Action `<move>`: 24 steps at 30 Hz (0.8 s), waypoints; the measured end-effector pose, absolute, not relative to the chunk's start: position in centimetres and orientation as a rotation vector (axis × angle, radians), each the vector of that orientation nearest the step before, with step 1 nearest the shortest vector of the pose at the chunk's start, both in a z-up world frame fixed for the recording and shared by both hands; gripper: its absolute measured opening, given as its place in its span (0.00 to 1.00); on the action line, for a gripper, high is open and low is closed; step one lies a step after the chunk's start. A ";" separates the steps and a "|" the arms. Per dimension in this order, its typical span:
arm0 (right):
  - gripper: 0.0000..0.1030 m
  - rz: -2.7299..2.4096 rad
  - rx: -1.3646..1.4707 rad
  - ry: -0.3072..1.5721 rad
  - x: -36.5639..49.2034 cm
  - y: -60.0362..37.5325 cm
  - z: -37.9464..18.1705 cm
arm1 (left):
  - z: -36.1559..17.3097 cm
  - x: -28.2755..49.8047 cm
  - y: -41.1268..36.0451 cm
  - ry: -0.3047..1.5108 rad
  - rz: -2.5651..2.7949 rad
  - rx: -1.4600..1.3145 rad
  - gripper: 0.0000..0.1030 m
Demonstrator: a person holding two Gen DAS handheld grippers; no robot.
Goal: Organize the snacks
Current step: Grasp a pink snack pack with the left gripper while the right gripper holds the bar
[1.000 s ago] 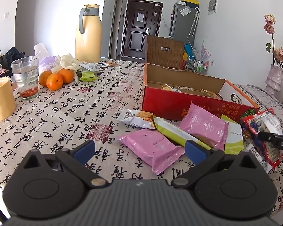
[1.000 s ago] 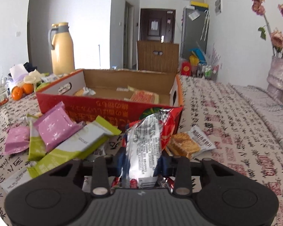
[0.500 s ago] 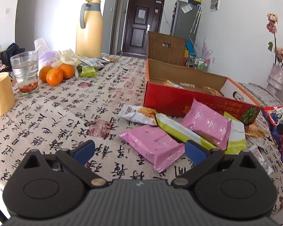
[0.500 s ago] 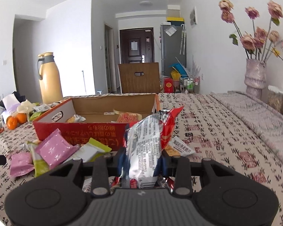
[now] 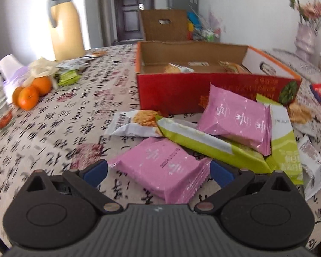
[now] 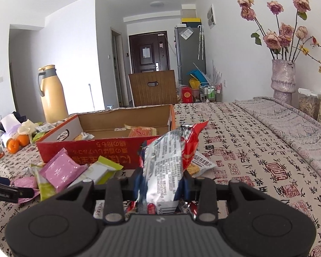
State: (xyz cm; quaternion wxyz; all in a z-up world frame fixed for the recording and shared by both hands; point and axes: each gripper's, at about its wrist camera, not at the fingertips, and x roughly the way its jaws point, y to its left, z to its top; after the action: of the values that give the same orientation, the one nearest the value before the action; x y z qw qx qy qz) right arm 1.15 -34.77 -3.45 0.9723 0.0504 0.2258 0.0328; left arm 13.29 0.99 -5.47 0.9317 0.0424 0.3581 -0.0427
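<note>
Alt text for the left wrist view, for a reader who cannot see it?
The open left gripper hangs low over a pink snack packet lying between its blue fingertips, on a calligraphy-print tablecloth. Beyond it, more pink, green and white packets lie before an open red cardboard box; oranges sit far left.

the desk [image 6: 235,150] is covered by a matt woven cloth printed with black calligraphy and red seals. the snack box [image 5: 203,94] is cardboard: glossy red print outside, raw brown matt board inside. the pink packet [image 5: 162,169] between the left gripper [image 5: 158,171] fingers is smooth plastic film with a soft sheen and crimped ends. the silver and red packet [image 6: 167,162] in the right gripper [image 6: 162,184] is shiny, crinkled foil film. both grippers look like matt black plastic, ribbed in the middle, with smooth blue pads on the fingers [image 5: 95,171]. the thermos jug [image 6: 52,94] is satin cream with a grey plastic handle. the vase [image 6: 283,77] looks rough and glittery. the oranges [image 5: 32,91] have dimpled, slightly glossy peel.
</note>
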 end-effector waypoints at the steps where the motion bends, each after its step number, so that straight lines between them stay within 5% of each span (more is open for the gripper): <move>1: 0.34 0.063 0.104 0.457 1.1 -34.8 -3.5 | -5.6 13.7 0.9 0.743 -0.106 0.107 1.00; 11: 0.34 0.046 0.121 0.472 1.3 -35.0 -3.9 | -6.9 15.8 1.8 0.763 -0.209 0.098 1.00; 16: 0.34 0.048 0.124 0.479 1.4 -34.8 -4.0 | -6.6 15.1 1.7 0.737 -0.219 0.103 0.83; 24: 0.34 0.059 0.121 0.486 1.4 -34.3 -4.1 | -6.2 13.8 2.2 0.725 -0.223 0.070 0.72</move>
State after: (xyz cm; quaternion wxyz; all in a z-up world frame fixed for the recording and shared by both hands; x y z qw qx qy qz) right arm 1.36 -34.29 -4.10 0.9683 0.0601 0.2406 0.0291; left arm 13.82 2.25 -6.25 0.9284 0.0340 0.3536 -0.1091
